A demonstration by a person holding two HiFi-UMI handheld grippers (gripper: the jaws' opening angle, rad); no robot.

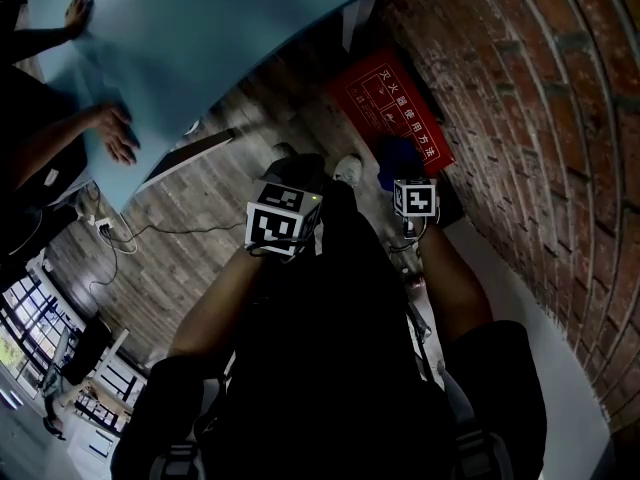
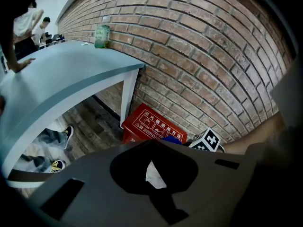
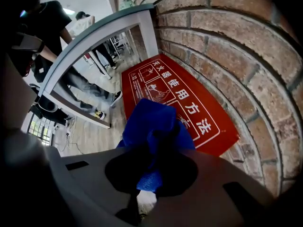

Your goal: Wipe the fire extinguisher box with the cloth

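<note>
Filling the right side of the head view, the brick wall (image 1: 540,118) curves down past a pale blue table (image 1: 220,38) at upper left, where another person's hand (image 1: 115,133) rests. At the foot of the wall, upper centre, the red fire extinguisher box (image 1: 385,103) sits on the wooden floor (image 1: 190,258), its lid printed with white instructions.

The right gripper (image 3: 150,171) is clamped on a bunched blue cloth (image 3: 154,124). In the right gripper view the cloth sits over the near end of the lid, at lower centre, but I cannot tell whether it touches. The left gripper (image 2: 152,174) has its jaws drawn together on nothing and is clear of the box.

Wiping looks about to begin. Three risks, as I judge them:
- The cloth seems pinched by only a fold, so a hard drag across the lid could pull it free.
- The box looks unbraced — a firm push might slide it along the wall.
- The bricks stand close on the right, so a wide stroke could knock the gripper against them.
</note>
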